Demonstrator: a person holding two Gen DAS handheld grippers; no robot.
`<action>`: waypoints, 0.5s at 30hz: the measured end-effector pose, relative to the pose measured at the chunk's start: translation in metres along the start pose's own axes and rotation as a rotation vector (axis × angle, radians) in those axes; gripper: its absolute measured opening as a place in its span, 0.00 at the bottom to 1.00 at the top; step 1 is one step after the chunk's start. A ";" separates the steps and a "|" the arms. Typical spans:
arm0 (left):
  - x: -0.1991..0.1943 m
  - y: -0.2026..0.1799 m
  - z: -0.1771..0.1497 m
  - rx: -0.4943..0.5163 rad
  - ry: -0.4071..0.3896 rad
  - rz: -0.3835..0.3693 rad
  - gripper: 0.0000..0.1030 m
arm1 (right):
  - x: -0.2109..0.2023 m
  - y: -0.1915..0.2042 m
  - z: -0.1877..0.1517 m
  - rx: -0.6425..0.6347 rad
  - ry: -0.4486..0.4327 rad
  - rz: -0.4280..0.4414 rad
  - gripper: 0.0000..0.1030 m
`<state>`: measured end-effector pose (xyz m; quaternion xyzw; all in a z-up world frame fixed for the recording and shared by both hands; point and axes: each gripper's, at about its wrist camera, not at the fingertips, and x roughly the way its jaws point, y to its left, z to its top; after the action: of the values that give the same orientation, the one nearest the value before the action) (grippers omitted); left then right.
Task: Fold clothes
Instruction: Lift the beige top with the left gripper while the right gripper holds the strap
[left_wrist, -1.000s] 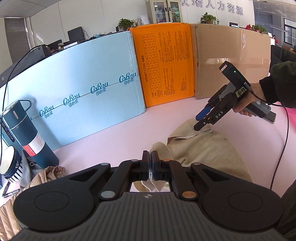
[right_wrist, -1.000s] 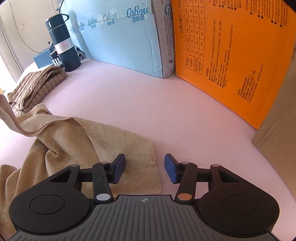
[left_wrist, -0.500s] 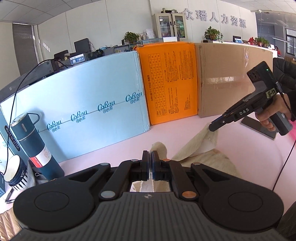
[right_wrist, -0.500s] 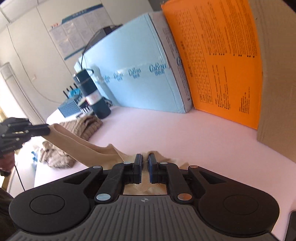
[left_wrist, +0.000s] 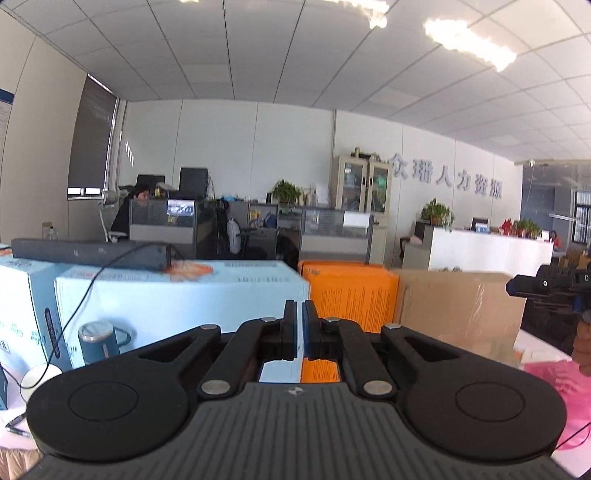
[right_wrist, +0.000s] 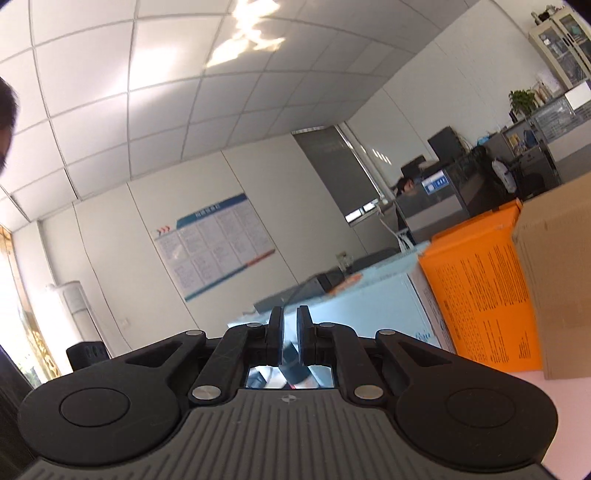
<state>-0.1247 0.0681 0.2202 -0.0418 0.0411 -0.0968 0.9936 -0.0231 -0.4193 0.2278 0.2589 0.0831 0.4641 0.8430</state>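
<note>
My left gripper (left_wrist: 299, 325) is raised and looks level over the boxes into the office, its pads pressed together with only a thin slit between them. My right gripper (right_wrist: 290, 332) points up toward the ceiling, fingers close together with a narrow gap. The beige garment that both held in the earlier frames is not visible in either view now; it is hidden below the gripper bodies. In the left wrist view, the right gripper (left_wrist: 515, 286) shows at the right edge at about the same height, held by a hand (left_wrist: 583, 343).
A light blue box (left_wrist: 184, 295), an orange box (left_wrist: 351, 295) and a brown cardboard box (left_wrist: 461, 306) wall the back of the pink table (left_wrist: 554, 376). A dark blue thermos (left_wrist: 98, 343) and a white cup (left_wrist: 37, 376) stand at the left. Office desks lie beyond.
Both grippers have risen steeply and tilted upward. The right gripper went from open to shut on the garment's edge, and the garment and table dropped out of view.
</note>
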 end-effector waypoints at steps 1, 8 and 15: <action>-0.003 0.003 0.007 0.006 -0.010 -0.017 0.03 | -0.006 0.011 0.005 -0.022 -0.027 0.000 0.07; 0.029 0.017 -0.038 0.170 0.282 -0.047 0.20 | 0.017 0.009 -0.039 -0.201 0.328 -0.214 0.17; 0.059 0.038 -0.198 0.278 0.782 0.073 0.22 | 0.041 -0.019 -0.184 -0.158 0.816 -0.245 0.21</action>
<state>-0.0774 0.0791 0.0153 0.1339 0.4035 -0.0748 0.9021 -0.0562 -0.3281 0.0652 -0.0228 0.4038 0.4300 0.8071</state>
